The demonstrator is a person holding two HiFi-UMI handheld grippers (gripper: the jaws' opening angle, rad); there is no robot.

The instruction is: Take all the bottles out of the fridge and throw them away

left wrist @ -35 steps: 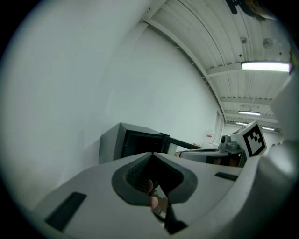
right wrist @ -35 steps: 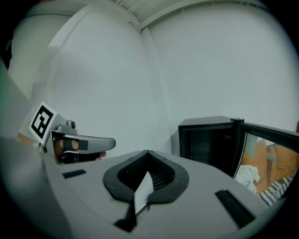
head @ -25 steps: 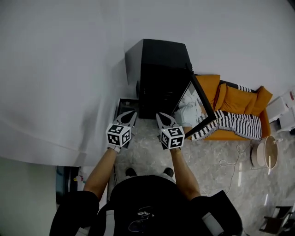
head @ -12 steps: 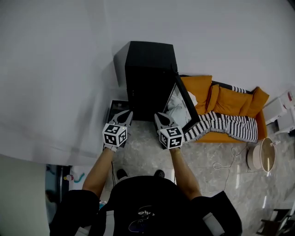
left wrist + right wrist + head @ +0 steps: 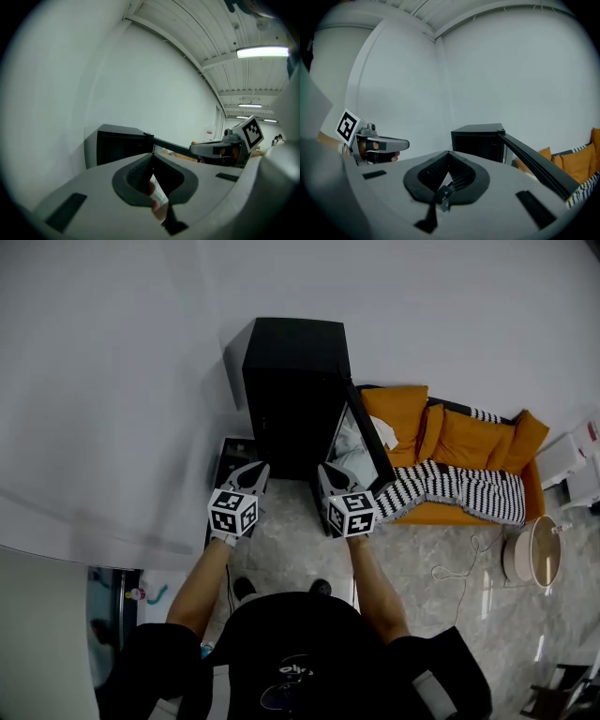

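The tall black box-shaped fridge (image 5: 295, 381) stands with its back against the plain white wall (image 5: 122, 381). Its flat door (image 5: 364, 448) is swung open to the right, with the pale inner lining showing. The inside of the cabinet is too dark to make out, so no bottle can be told there. The open door juts between the fridge mouth and the orange cushioned sofa (image 5: 459, 439) just beside it. A black-and-white striped blanket (image 5: 459, 491) is draped along the sofa's front.

A dim, dark boxy thing (image 5: 234, 454) sits low at the fridge's left foot. Farther right, a round pale wooden side table (image 5: 536, 551) stands well apart, and a thin white cable (image 5: 459, 570) loops loosely across the glossy grey stone-patterned floor (image 5: 291, 554). Overhead runs a ribbed ceiling with a long strip light (image 5: 262, 51).

Both grey hand-held tools hang in front of the fridge, apart from it. The left gripper (image 5: 256, 472) has its ribbed dark pads meeting at the tips. The right gripper (image 5: 328, 474) is likewise closed, with nothing held.
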